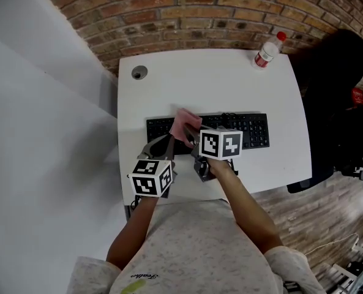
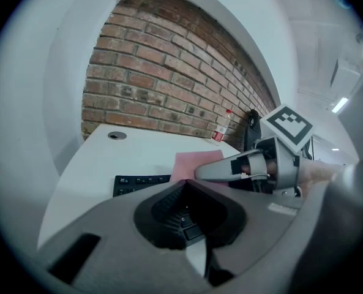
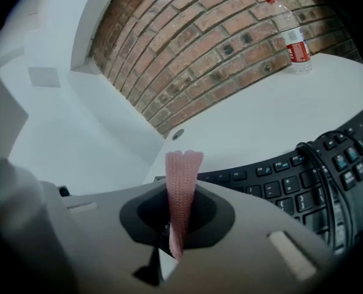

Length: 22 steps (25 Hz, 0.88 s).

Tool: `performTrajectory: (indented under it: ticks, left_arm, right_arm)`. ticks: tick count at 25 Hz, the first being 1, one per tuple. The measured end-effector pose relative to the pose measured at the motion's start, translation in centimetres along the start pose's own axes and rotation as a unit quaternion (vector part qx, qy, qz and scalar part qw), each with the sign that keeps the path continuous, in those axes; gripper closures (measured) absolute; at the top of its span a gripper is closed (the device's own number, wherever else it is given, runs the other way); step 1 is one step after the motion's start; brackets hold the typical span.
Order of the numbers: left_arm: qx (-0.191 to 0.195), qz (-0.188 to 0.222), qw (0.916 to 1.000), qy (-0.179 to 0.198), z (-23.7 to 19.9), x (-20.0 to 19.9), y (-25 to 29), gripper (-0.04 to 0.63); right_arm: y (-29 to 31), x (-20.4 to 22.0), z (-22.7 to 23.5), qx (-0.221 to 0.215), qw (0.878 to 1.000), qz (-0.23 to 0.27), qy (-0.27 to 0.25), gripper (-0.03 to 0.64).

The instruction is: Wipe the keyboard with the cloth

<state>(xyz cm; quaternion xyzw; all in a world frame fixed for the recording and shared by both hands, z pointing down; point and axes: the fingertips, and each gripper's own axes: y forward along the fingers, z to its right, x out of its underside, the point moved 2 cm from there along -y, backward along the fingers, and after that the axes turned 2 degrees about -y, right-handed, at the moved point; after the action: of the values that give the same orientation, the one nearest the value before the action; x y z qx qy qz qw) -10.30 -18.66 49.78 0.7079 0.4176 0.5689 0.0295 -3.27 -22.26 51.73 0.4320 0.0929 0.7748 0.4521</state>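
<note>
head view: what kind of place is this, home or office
Most likely an office or workroom: a white desk with a black computer keyboard on it, a black office chair beside it, and a bare red brick wall behind.

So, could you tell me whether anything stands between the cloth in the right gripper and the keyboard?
Nothing visible does. The cloth, pinched in the right gripper, sits over the left half of the keyboard. A black cable crosses the keys further right and might catch a later stroke.
</note>
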Motion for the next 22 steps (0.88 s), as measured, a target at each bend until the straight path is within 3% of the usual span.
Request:
performTrajectory:
  ticks: [22]
  left_arm:
    - [0.030,-0.011,0.9992,0.025,6.0,0.2,2.9,0.600]
  right_arm:
    - [-7.3,-2.3,7.2,0.052,0.997,0.034,0.041,0.592]
